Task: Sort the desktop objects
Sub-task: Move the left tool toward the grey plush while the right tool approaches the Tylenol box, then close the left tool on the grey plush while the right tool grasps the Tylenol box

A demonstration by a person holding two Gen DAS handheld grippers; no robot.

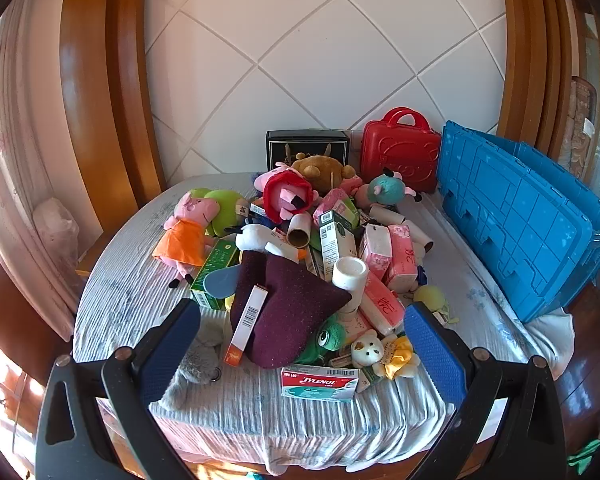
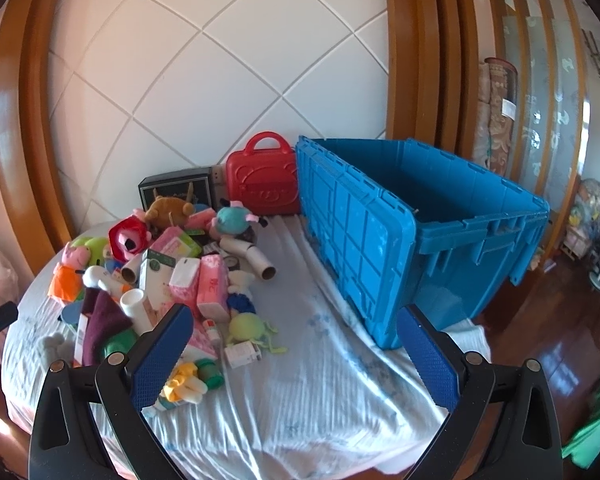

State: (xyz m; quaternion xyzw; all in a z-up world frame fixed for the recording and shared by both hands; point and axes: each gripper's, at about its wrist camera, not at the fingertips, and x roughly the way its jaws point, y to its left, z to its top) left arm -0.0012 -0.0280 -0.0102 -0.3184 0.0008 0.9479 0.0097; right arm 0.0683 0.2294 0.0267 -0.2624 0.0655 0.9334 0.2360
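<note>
Starting step: nothing is held yet; the sorting is judged not begun, with the whole pile (image 1: 300,264) heaped on the cloth-covered worktop (image 2: 320,392).
Left fingers: the left gripper (image 1: 302,356) is held spread wide and empty, tilted down; the maroon cloth (image 1: 288,308) and the orange-ended slim box (image 1: 246,324) are framed between the fingers, just beyond the tips.
Right fingers: the right gripper (image 2: 294,360) is likewise held wide apart and empty; bare cloth is seen between the fingers, the pile lying beyond the left finger.
Destination: the blue crate (image 2: 424,236) is seen open, beyond the right finger of the right gripper, its hinged lid (image 2: 352,248) hanging down toward the pile.
Next move: one loose item at the heap's rim should probably be picked; the Tylenol box (image 1: 320,382), lying apart and nearest the left fingers, looks easiest.
Edges: the worktop's front edge is close below both grippers; the Tylenol box could be pushed off.
Open room: a clear strip of cloth is left between pile and crate.
</note>
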